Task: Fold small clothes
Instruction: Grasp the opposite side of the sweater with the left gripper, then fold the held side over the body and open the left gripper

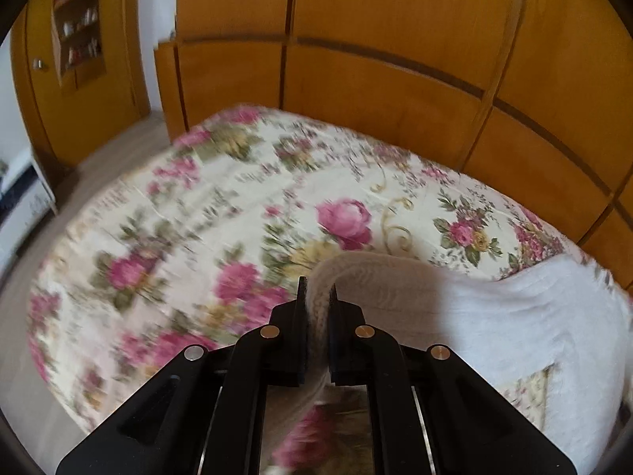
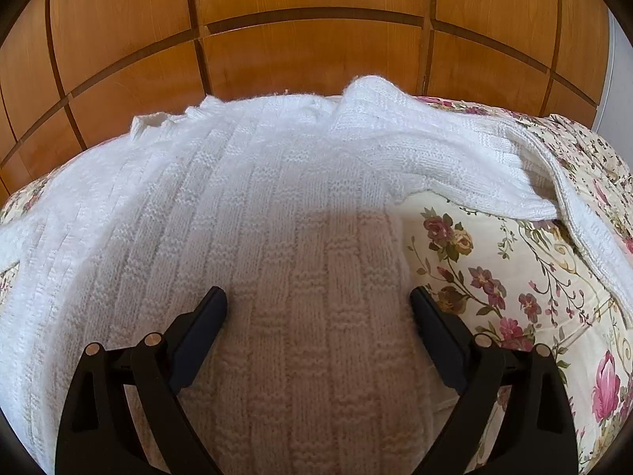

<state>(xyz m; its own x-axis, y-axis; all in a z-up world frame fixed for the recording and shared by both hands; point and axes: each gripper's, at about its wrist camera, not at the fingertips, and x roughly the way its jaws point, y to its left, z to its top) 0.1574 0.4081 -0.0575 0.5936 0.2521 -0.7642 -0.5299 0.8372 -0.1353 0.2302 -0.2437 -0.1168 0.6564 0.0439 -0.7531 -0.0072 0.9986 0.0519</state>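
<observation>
My left hand-held gripper (image 1: 317, 291) is clamped on an edge of the white knit sweater (image 2: 245, 206), which lies on the bed (image 1: 198, 206). My right hand-held gripper (image 2: 318, 297) hovers spread apart over its body, ribs running away toward the wardrobe (image 2: 316, 51).

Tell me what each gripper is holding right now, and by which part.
The left gripper is shut on the white knitted sweater, pinching a raised edge of the fabric; which part of the garment is unclear. The right gripper is open above the sweater, holding nothing.
</observation>
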